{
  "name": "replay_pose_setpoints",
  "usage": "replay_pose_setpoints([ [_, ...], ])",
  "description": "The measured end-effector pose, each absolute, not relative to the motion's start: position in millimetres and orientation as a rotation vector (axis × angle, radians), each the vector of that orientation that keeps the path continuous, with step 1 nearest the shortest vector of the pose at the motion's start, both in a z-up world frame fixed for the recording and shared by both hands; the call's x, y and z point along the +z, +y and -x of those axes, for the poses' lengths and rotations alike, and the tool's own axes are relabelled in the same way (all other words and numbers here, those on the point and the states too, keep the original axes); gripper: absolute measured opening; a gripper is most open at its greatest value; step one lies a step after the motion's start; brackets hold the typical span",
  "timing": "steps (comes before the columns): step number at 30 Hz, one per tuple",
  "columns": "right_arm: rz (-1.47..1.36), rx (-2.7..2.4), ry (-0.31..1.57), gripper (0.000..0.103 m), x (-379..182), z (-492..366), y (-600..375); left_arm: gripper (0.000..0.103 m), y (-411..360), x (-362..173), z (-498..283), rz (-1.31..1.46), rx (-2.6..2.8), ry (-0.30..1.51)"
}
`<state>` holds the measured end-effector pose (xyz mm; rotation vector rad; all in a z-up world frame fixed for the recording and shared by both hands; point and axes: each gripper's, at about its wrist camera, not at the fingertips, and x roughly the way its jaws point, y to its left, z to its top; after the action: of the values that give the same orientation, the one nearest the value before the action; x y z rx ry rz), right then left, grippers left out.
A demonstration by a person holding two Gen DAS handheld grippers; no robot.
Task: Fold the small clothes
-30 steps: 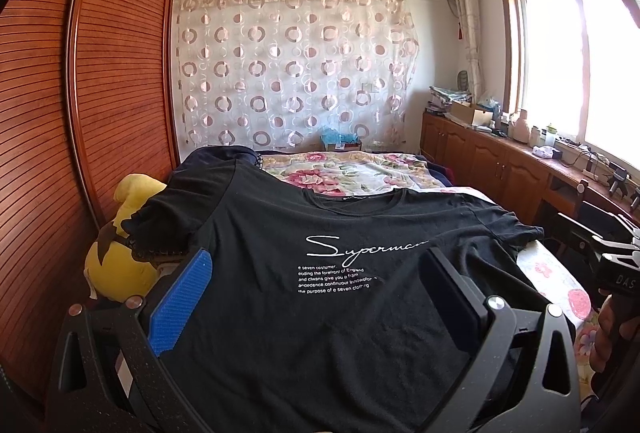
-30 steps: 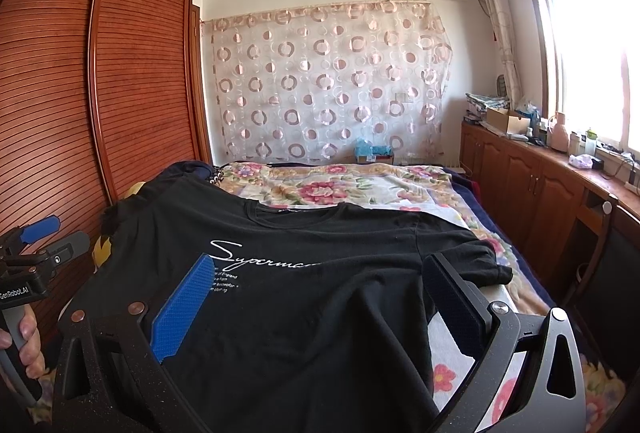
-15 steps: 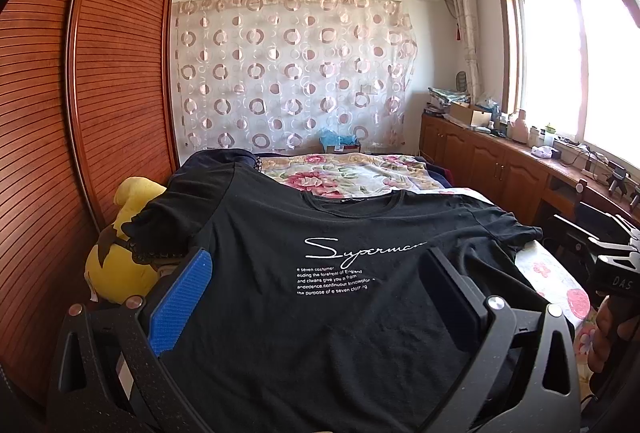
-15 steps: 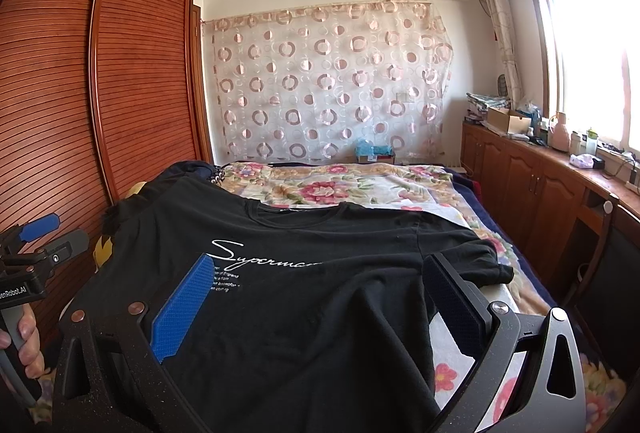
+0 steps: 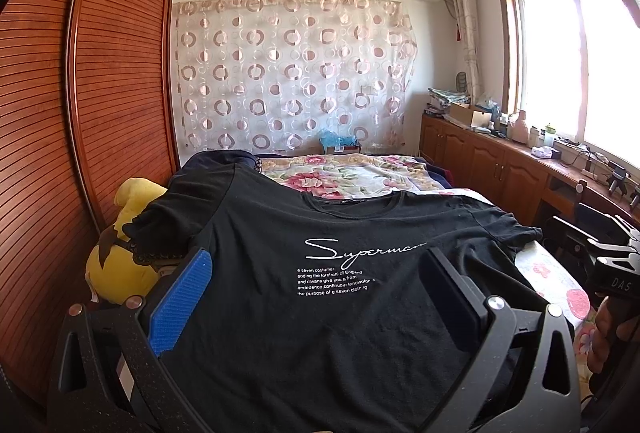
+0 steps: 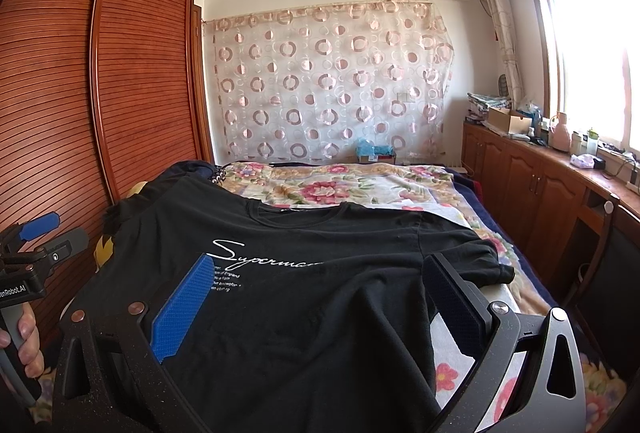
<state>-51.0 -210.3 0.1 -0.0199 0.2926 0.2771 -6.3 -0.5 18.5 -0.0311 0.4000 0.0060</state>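
A black T-shirt [image 5: 320, 217] with white "Superman" lettering lies spread face up on the bed, collar at the far end. My left gripper [image 5: 316, 253] hovers open over its lower left part, fingers wide apart and holding nothing. In the right wrist view the same T-shirt [image 6: 340, 233] lies under my right gripper [image 6: 319, 259], also open and empty, over the lower right part. The shirt's left sleeve [image 5: 168, 217] drapes over a yellow plush toy [image 5: 116, 265]. Its right sleeve [image 6: 480, 257] lies flat. The near hem is hidden behind the gripper bodies.
The bed has a floral cover [image 5: 360, 173]. A slatted wooden wardrobe [image 5: 120, 93] stands close on the left. A low wooden cabinet [image 5: 500, 169] with clutter runs along the window on the right. A hand holds each gripper's handle at the frame edges.
Both views have drifted only very slightly. The shirt lies as before and both grippers stay open.
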Motion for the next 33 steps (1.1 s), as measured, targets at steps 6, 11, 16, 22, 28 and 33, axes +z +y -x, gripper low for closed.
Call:
replay_pose_setpoints([
  [6, 0.022, 0.281, 0.291, 0.103, 1, 51, -210, 0.103, -1, 18, 7, 0.03, 0.006, 0.398],
  [11, 0.021, 0.282, 0.292, 0.103, 1, 51, -210, 0.103, -1, 18, 7, 0.03, 0.006, 0.398],
  [16, 0.023, 0.29, 0.297, 0.103, -1, 49, -210, 0.103, -1, 19, 7, 0.028, 0.007, 0.402],
  [22, 0.034, 0.337, 0.349, 0.103, -11, 35, -202, 0.103, 10, 13, -1, 0.026, 0.028, 0.443],
  [28, 0.06, 0.385, 0.392, 0.103, -18, 18, -194, 0.103, 35, -8, -9, 0.047, 0.047, 0.502],
  [33, 0.092, 0.413, 0.415, 0.103, -17, 6, -191, 0.103, 62, -26, -17, 0.046, 0.025, 0.541],
])
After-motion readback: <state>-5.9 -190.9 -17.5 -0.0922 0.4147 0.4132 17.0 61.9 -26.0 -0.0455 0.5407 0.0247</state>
